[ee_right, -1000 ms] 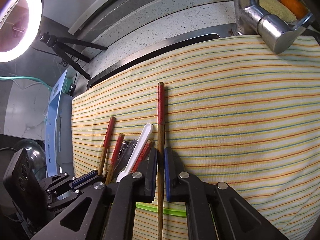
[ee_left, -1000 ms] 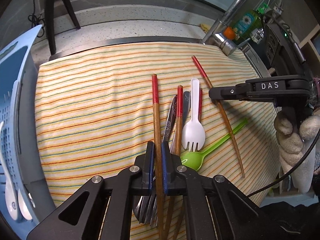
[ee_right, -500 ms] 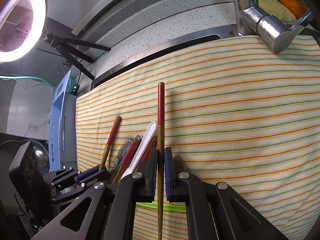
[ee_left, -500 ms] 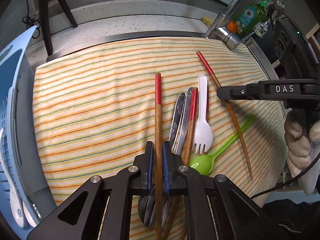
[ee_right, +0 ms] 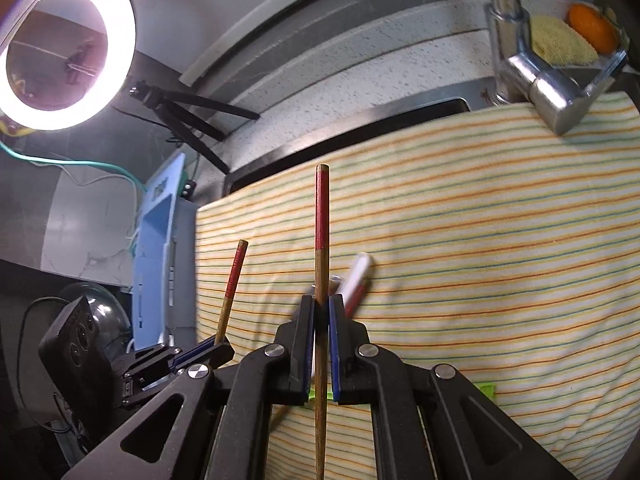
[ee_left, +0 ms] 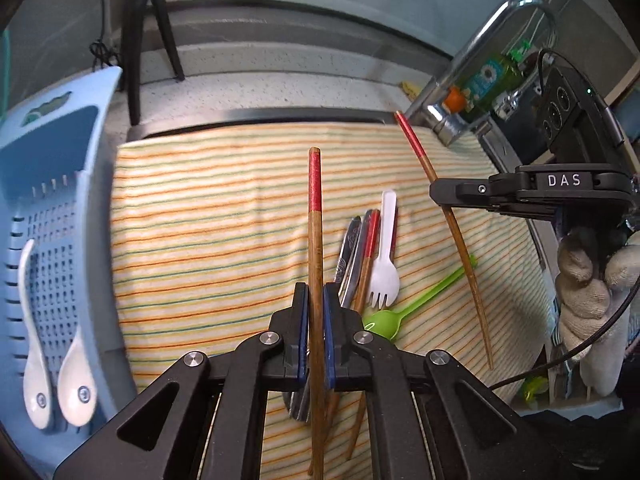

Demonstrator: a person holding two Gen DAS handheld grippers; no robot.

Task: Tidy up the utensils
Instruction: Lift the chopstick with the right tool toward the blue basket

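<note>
Each gripper holds one wooden chopstick with a red top, lifted above the striped cloth. In the left wrist view my left gripper is shut on its chopstick. My right gripper reaches in from the right, shut on a second chopstick. The right wrist view shows the right gripper clamping its chopstick, with the left gripper low on the left. On the cloth lie a white fork, a green spoon, metal cutlery and another chopstick.
A blue drainer basket with two white spoons stands left of the cloth. A chrome faucet rises at the back right, with a sponge dish behind it. A ring light on a tripod stands at the back left.
Both grippers have risen with their chopsticks, which now hang clear of the cloth. The utensil pile looks farther below. Neither grip has changed.
</note>
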